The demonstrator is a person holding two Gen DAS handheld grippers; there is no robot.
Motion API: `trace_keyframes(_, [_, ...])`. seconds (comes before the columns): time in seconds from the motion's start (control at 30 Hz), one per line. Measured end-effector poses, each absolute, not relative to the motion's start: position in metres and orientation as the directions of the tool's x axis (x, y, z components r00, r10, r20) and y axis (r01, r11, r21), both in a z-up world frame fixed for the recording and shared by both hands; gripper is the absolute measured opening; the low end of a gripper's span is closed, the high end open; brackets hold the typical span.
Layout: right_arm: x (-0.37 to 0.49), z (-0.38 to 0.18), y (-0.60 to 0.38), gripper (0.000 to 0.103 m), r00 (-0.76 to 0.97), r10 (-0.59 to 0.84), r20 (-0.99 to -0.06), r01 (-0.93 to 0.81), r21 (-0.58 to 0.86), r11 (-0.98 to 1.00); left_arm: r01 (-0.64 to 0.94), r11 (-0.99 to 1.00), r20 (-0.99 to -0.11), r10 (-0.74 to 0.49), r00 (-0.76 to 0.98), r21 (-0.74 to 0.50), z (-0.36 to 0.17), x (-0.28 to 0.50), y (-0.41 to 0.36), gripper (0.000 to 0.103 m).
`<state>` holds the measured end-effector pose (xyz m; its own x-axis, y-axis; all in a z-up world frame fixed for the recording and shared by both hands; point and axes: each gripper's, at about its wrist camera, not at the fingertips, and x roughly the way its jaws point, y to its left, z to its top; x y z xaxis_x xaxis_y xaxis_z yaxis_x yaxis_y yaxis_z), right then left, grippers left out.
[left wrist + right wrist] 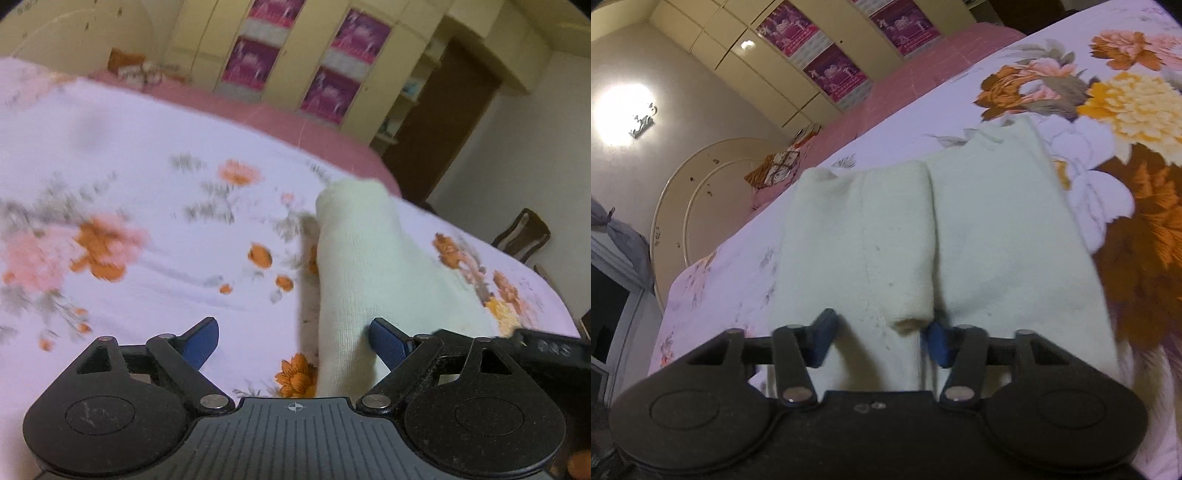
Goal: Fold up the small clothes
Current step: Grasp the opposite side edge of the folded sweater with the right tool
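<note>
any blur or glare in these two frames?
Left wrist: motion blur smears the floral bedsheet and wardrobe; the pale garment is soft. Right wrist: sharper, but the wall lamp blows out; fisheye bends both views.

A pale garment (960,236) lies on the floral-sheeted bed (147,155).

The left gripper (293,341) and right gripper (881,338) both hover low over the pale green knitted garment (923,236), blue-padded jaws spread.
</note>
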<state>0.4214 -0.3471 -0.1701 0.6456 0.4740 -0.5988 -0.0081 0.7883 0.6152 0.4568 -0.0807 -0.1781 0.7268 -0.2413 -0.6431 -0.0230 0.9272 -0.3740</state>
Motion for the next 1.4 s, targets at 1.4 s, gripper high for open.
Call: trace_keyframes(1.4, [0.326,-0.165,-0.417,0.025,0.646,0.308,-0.699,0.075,0.459,0.885,0.256,0.933,-0.676,-0.361,0.643,-0.254,-0.187,0.401,-0.146,0.088])
